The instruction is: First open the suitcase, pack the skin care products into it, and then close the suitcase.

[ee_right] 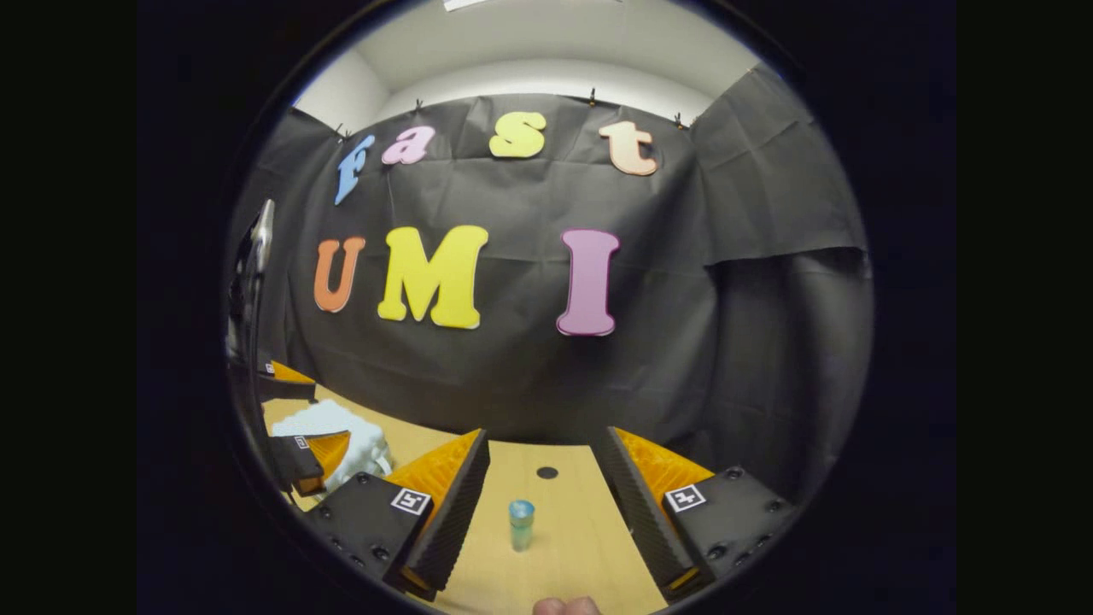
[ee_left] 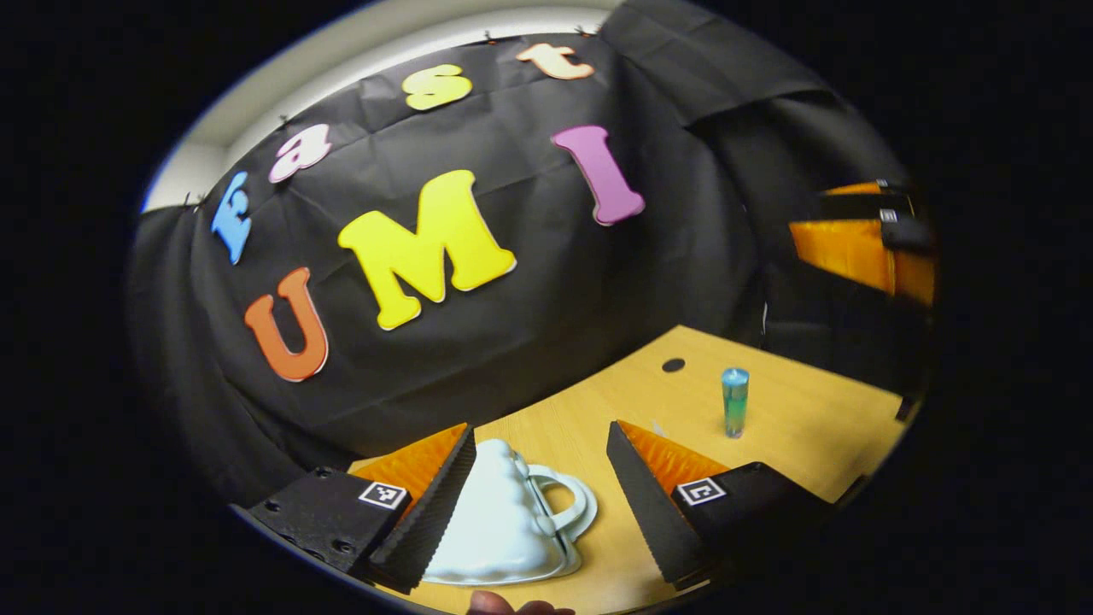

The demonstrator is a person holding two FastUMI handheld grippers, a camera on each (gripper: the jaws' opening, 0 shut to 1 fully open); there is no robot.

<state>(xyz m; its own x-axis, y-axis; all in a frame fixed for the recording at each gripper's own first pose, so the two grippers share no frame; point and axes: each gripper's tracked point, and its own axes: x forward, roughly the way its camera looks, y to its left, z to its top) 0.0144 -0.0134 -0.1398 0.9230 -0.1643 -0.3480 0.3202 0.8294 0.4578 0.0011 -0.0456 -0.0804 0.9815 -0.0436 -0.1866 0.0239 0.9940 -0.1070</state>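
Wooden table with a closed white suitcase and a small bottle

Wooden table (ee_left: 794,410) carries a white suitcase (ee_left: 504,521), lid down, lying between the left gripper (ee_left: 542,465) fingers, jaws wide apart. A blue-green skin care bottle (ee_right: 521,524) stands upright, well apart from the suitcase, between the right gripper (ee_right: 542,465) fingers, jaws also apart, not touching it.

Left gripper view rode low, close over the white suitcase (ee_left: 504,521), tilted, facing the booth wall. Right gripper view sat level to the suitcase's (ee_right: 337,436) right, farther back, facing that wall. Shared: wooden table (ee_left: 794,427), suitcase, blue-green bottle (ee_left: 735,401) (ee_right: 521,524).
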